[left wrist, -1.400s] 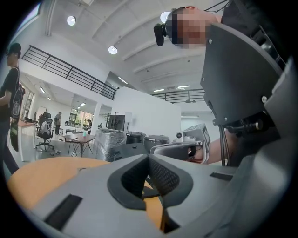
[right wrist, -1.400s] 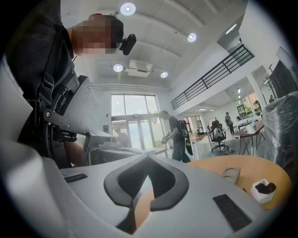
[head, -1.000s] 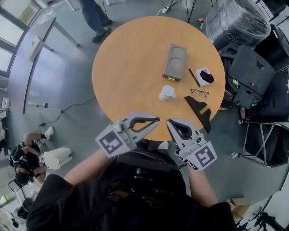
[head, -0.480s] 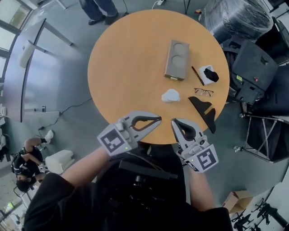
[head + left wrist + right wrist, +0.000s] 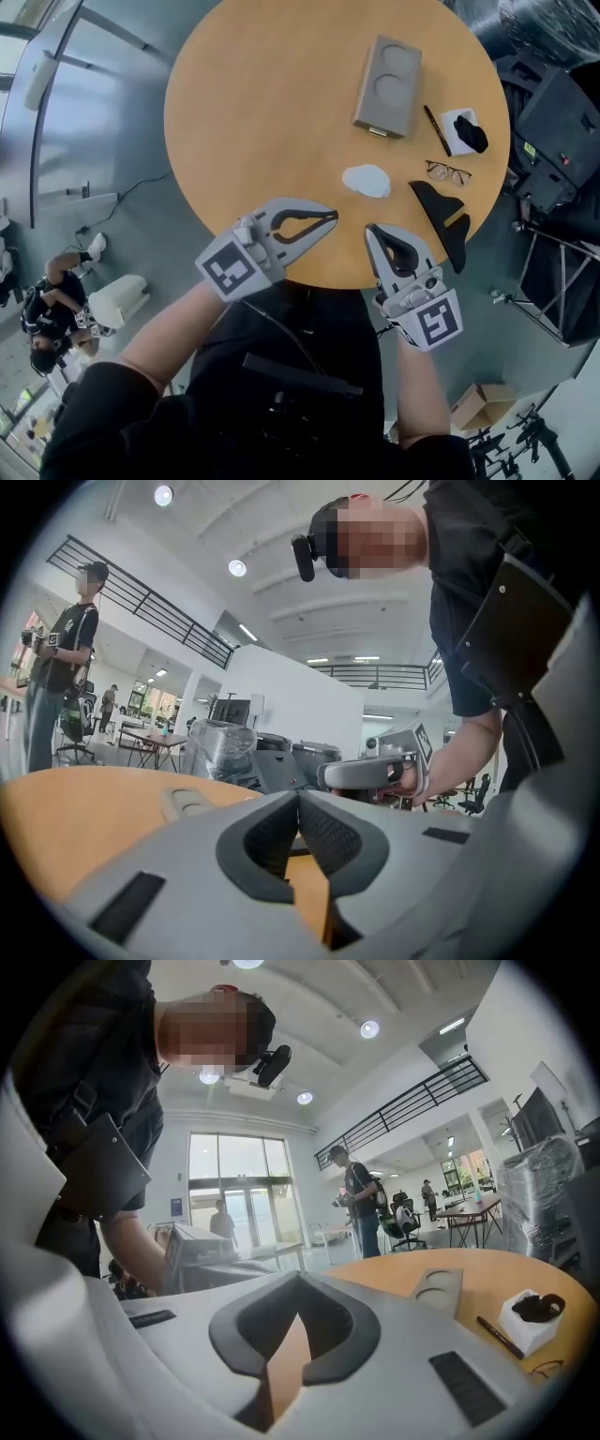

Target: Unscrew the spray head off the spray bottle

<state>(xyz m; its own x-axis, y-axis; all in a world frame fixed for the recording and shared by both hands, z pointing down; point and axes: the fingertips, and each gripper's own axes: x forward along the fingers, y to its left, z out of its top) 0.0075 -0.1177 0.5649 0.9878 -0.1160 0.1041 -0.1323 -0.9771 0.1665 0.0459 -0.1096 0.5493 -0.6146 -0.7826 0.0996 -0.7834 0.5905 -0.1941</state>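
Observation:
A small white bottle-like thing (image 5: 366, 180), blurred, lies on the round orange table (image 5: 262, 103), right of its middle; its spray head cannot be made out. My left gripper (image 5: 332, 216) hangs over the table's near edge, jaws shut and empty, tips pointing right. My right gripper (image 5: 371, 231) sits just right of it at the same edge, also shut with nothing in it. The white thing is a short way beyond both tips. In the left gripper view the closed jaws (image 5: 298, 801) face the right gripper (image 5: 375, 772). The right gripper view shows its closed jaws (image 5: 298, 1290) over the tabletop.
A grey tray with two round hollows (image 5: 387, 86), a pen (image 5: 437, 129), a white box holding something black (image 5: 466, 131), glasses (image 5: 448, 172) and a black angled piece (image 5: 445, 220) lie on the table's right side. Black equipment (image 5: 562, 122) stands beside the table.
The head view has swung, so the table now fills more of the upper frame. Both grippers stay shut by the near edge, a little nearer the white thing.

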